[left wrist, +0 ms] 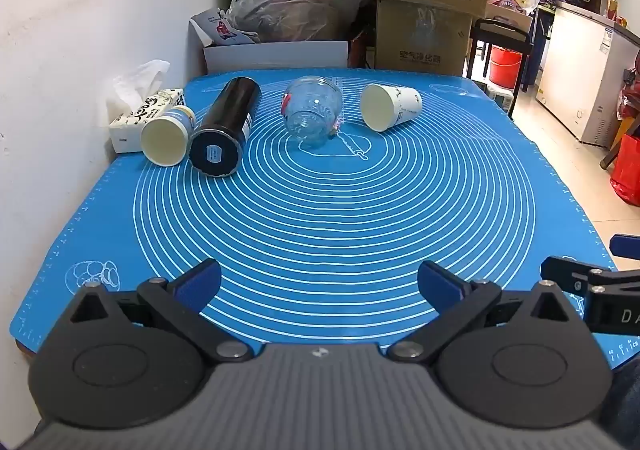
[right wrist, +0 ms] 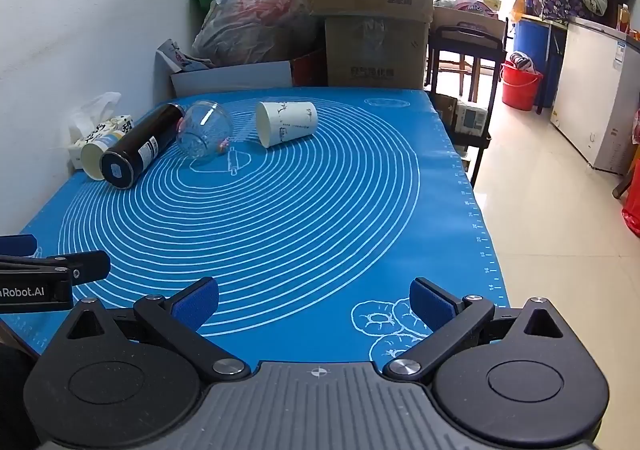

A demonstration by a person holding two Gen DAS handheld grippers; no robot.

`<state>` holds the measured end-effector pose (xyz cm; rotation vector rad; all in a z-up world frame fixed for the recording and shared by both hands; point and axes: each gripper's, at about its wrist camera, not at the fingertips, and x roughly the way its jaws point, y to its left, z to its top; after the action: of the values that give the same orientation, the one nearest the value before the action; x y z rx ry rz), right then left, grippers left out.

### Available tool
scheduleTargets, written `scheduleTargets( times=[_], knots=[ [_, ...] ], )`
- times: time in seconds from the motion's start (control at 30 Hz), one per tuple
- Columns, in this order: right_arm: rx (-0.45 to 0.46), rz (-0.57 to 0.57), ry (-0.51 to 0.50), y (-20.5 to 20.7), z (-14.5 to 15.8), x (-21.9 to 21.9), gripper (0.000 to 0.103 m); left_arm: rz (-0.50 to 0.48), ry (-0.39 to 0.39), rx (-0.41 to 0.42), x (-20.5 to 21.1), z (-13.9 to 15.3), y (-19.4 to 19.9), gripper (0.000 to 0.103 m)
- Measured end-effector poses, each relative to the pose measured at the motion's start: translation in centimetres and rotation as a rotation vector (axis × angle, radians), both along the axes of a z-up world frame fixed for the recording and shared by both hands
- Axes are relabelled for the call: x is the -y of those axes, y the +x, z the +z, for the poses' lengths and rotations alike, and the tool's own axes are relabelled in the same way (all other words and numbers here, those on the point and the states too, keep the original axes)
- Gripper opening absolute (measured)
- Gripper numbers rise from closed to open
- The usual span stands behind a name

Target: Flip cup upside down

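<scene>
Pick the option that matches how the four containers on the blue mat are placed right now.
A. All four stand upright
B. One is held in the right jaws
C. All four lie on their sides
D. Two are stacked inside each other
C: the small paper cup, black tumbler, clear glass cup and white paper cup all lie on their sides on the blue mat, and both grippers are open and empty.
</scene>
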<state>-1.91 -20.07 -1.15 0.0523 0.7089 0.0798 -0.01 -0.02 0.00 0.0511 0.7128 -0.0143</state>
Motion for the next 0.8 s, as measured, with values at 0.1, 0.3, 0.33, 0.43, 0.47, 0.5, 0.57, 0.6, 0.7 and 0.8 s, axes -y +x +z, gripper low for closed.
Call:
scheduleTargets(
  times=[0.1, 0.3, 0.33, 0.43, 0.47, 0.5, 0.57, 0.6, 0.7, 0.8],
  knots=[
    [-0.002, 0.003, 0.010, 0.00, -0.05, 0.01, 0.103, 0.001, -0.002, -0.001, 0.04, 0.02, 0.02, 0.103],
    [-0.003, -0.001, 0.005, -0.08, 0.04, 0.02, 0.103, 0.001, 0.002, 0.006, 0.35, 0.13, -0.12, 0.103],
    [-0.005, -0.001, 0.006, -0.08, 0.09, 0.04, 0.103, 0.001, 0.001, 0.008, 0.33, 0.14, -0.18, 0.103],
    [-0.006, -0.002, 0.012, -0.01, 0.25, 0.12, 0.103, 0.002, -0.002, 0.009, 0.22, 0.19, -0.09, 0.103],
    [-0.006, -0.002, 0.010, -0.04, 0.23, 0.11, 0.103, 0.001, -0.003, 0.011, 0.17, 0.29, -0.25, 0.103],
    [-0.004, -0.003, 0.009, -0.13, 0.22, 0.08, 0.103, 0.002, -0.006, 0.012, -0.02, 0.41, -0.26, 0.103],
    [-0.002, -0.005, 0.006, -0.15, 0.15, -0.05, 0.103, 0.003, -0.007, 0.015, 0.02, 0.54, -0.29, 0.103],
    [-0.001, -0.004, 0.006, -0.17, 0.06, 0.00, 0.103, 0.003, -0.008, 0.016, 0.01, 0.59, -0.34, 0.103],
    [-0.001, -0.004, 0.006, -0.24, -0.01, 0.07, 0.103, 0.002, -0.007, 0.014, 0.02, 0.56, -0.35, 0.103],
    [0.000, -0.004, 0.006, -0.25, -0.05, 0.06, 0.103, 0.000, -0.008, 0.012, 0.10, 0.52, -0.37, 0.103]
  ],
)
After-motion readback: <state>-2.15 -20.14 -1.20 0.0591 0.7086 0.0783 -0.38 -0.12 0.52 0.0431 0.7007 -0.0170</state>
